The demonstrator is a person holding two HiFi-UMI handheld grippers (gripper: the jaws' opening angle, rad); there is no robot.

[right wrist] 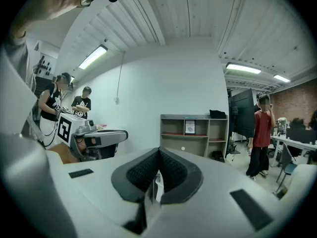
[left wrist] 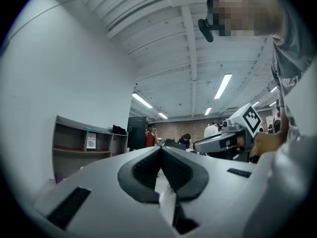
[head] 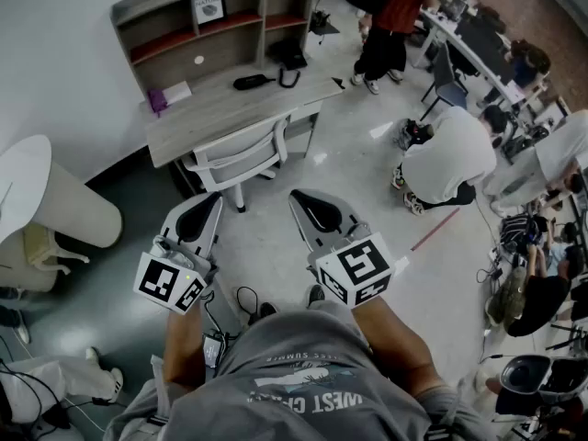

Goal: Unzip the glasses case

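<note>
A small dark oblong case [head: 250, 82], likely the glasses case, lies on the grey desk [head: 211, 113] far ahead of me, below the shelf unit. My left gripper [head: 215, 198] and right gripper [head: 296, 196] are held side by side at waist height, well short of the desk, pointing toward it. In the left gripper view the left gripper [left wrist: 161, 148] is shut with its pads meeting and nothing between them. The right gripper [right wrist: 159, 150] is shut the same way and also empty. The case does not show clearly in either gripper view.
A white chair [head: 241, 159] stands pushed in at the desk, between me and the case. A black bag-like item [head: 289, 58] and a purple object [head: 158, 99] also sit on the desk. A white round table [head: 23, 182] is at left. People [head: 450, 159] stand and crouch at right.
</note>
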